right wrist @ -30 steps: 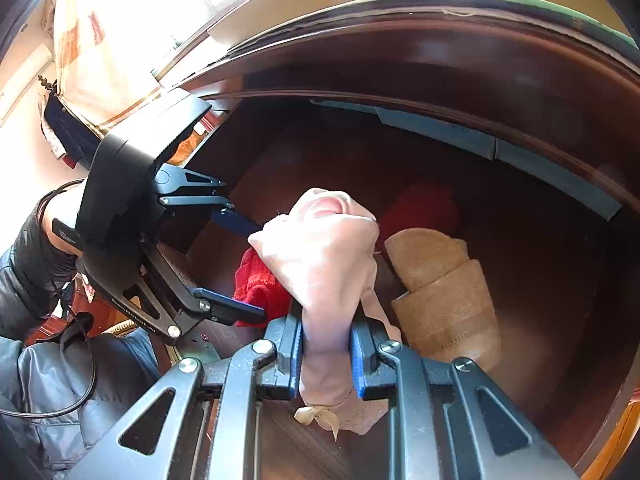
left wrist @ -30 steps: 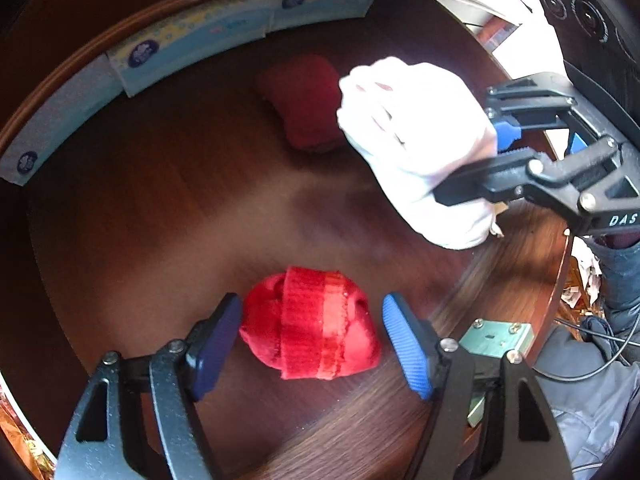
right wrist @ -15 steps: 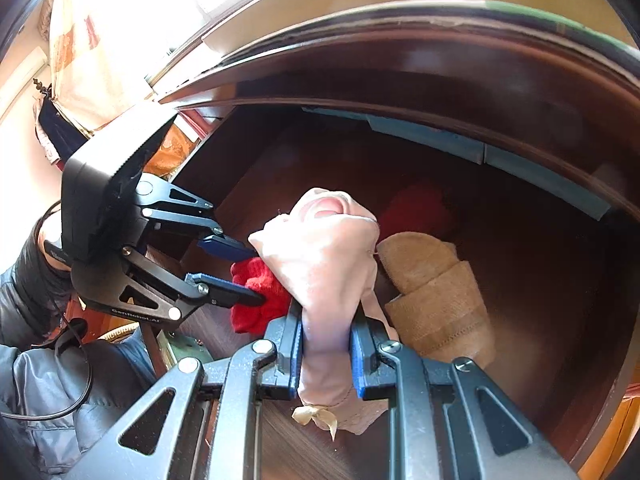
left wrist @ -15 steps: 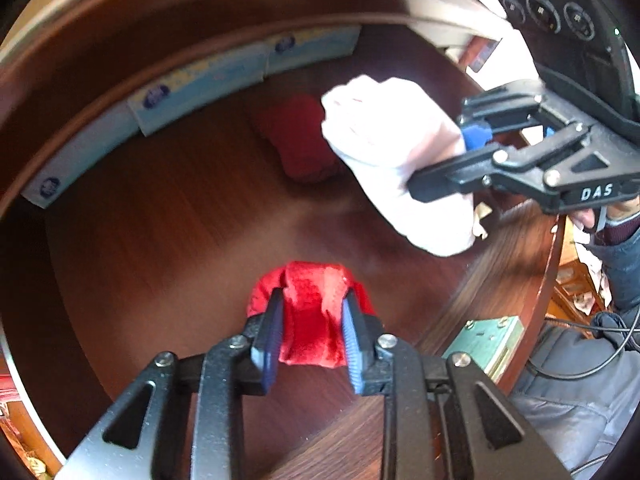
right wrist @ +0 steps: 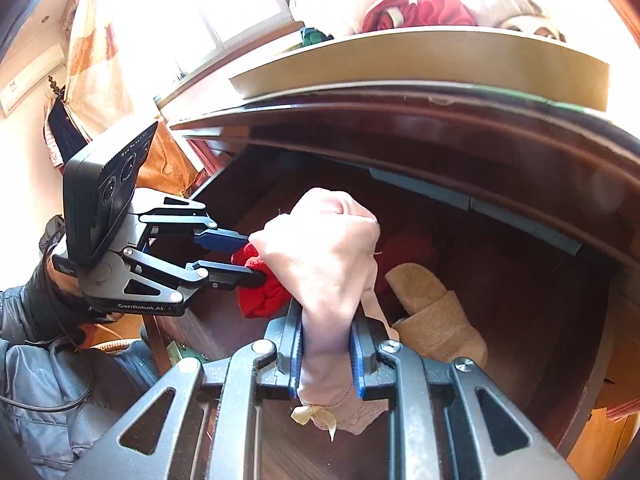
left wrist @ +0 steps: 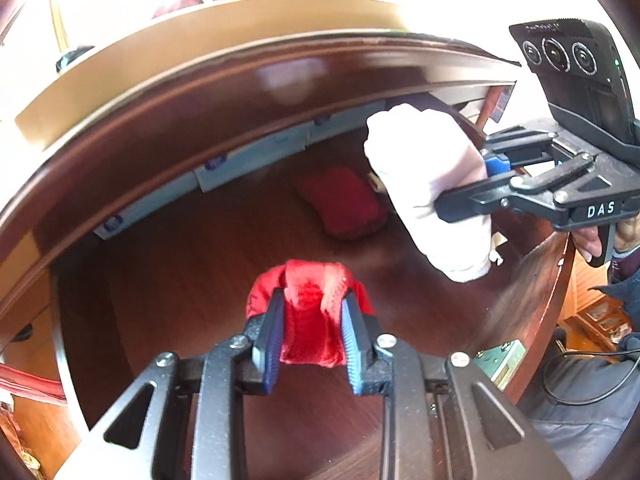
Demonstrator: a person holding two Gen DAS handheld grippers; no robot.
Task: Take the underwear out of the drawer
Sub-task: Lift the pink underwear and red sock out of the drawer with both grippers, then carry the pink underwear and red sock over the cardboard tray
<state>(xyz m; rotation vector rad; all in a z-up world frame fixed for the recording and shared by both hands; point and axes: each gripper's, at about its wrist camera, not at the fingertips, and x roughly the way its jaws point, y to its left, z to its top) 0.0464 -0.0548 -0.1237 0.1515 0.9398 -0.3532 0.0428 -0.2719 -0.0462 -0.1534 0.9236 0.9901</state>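
The red underwear [left wrist: 308,320] is pinched between the blue pads of the left tongs [left wrist: 310,344] and hangs clear of the drawer [left wrist: 192,264] floor; a second ago those tongs stood spread around it as it lay on the wood. The right tongs [right wrist: 326,354] stay pressed on a pale pink underwear [right wrist: 324,264], held above the drawer as before. Both have lifted slightly. A second red bundle [left wrist: 344,208] lies deeper inside, with a tan folded piece [right wrist: 436,320] beside it. Pale blue boxes [left wrist: 248,160] line the back wall. Above the drawer, the dresser top [right wrist: 420,60] carries heaped clothes under bright window light.
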